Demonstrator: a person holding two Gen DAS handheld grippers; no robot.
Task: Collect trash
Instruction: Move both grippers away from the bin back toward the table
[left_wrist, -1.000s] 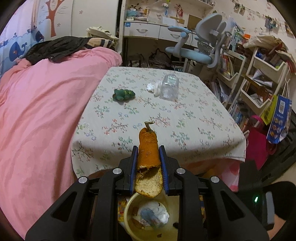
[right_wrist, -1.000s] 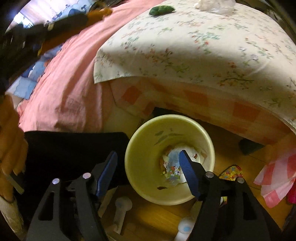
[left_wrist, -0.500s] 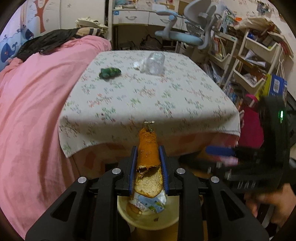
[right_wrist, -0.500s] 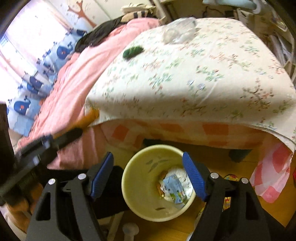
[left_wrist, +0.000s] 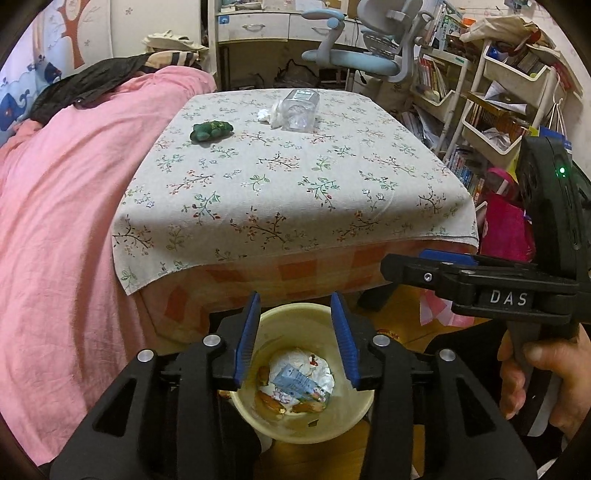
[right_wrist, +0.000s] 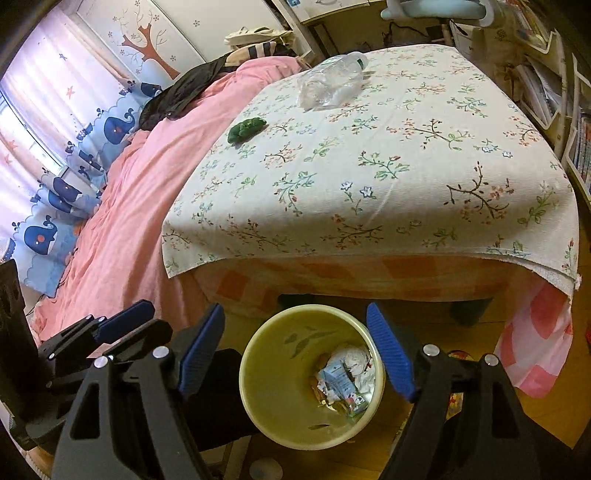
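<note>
My left gripper (left_wrist: 297, 301) is open and empty, right above a pale yellow bin (left_wrist: 360, 417) on the floor. The bin (right_wrist: 273, 406) holds paper, a small carton and an orange peel (left_wrist: 269, 404). My right gripper (right_wrist: 295, 314) is open and empty over the same bin. On the floral table (left_wrist: 295, 192) lie a clear plastic bottle (left_wrist: 299, 109), a white crumpled tissue (left_wrist: 271, 114) and a green toy (left_wrist: 210, 131). The bottle (right_wrist: 330, 83) and toy (right_wrist: 245, 129) also show in the right wrist view.
A pink bed cover (left_wrist: 55, 221) lies left of the table. A blue-grey chair (left_wrist: 369, 59) and cluttered shelves (left_wrist: 498, 103) stand behind and right. The right gripper's body (left_wrist: 480, 284) shows at the right of the left wrist view.
My left gripper has opened and the orange peel has dropped into the bin. Both grippers have tilted up to face the table.
</note>
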